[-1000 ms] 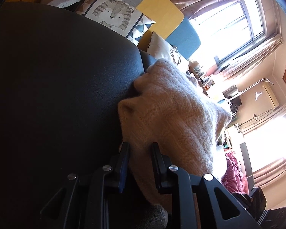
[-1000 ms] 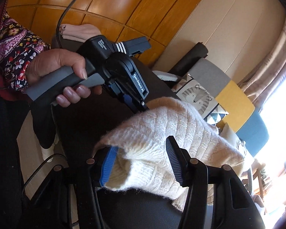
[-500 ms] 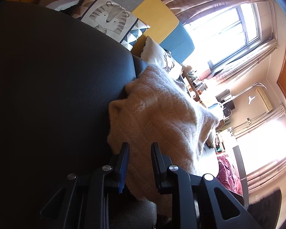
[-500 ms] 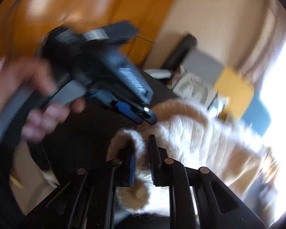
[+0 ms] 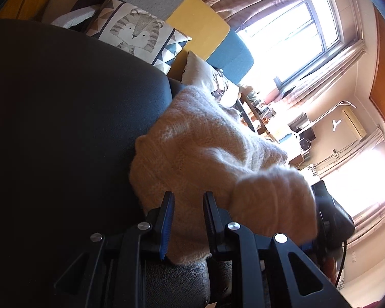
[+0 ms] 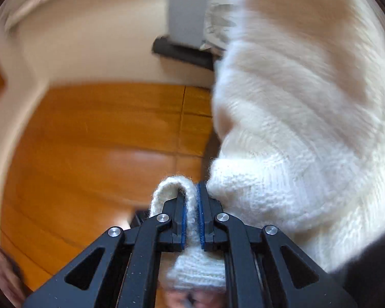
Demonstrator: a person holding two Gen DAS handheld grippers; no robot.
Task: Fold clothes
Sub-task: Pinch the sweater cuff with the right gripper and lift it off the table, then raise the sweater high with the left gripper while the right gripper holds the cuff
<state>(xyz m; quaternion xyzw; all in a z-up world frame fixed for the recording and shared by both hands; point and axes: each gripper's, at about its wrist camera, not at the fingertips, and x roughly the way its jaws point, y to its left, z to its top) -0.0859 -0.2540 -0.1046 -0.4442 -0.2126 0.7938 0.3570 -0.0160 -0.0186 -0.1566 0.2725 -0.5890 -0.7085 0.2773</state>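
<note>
Right wrist view is motion-blurred; the wooden wall panelling [image 6: 102,138] and the background behind it are smeared. The cream knit sweater [image 5: 205,148] lies bunched on a black leather surface [image 5: 64,128], its far edge hiding part of a deer-print cushion [image 5: 205,77]. Left hand-held gripper [image 5: 188,200]: jaws narrowly parted with a fold of sweater between them; firm contact cannot be confirmed. Right hand-held gripper [image 6: 191,205]: jaws pressed together, pinching a sweater edge, raised and tilted upward. A tiger-print cushion [image 5: 136,32] sits beyond.
</note>
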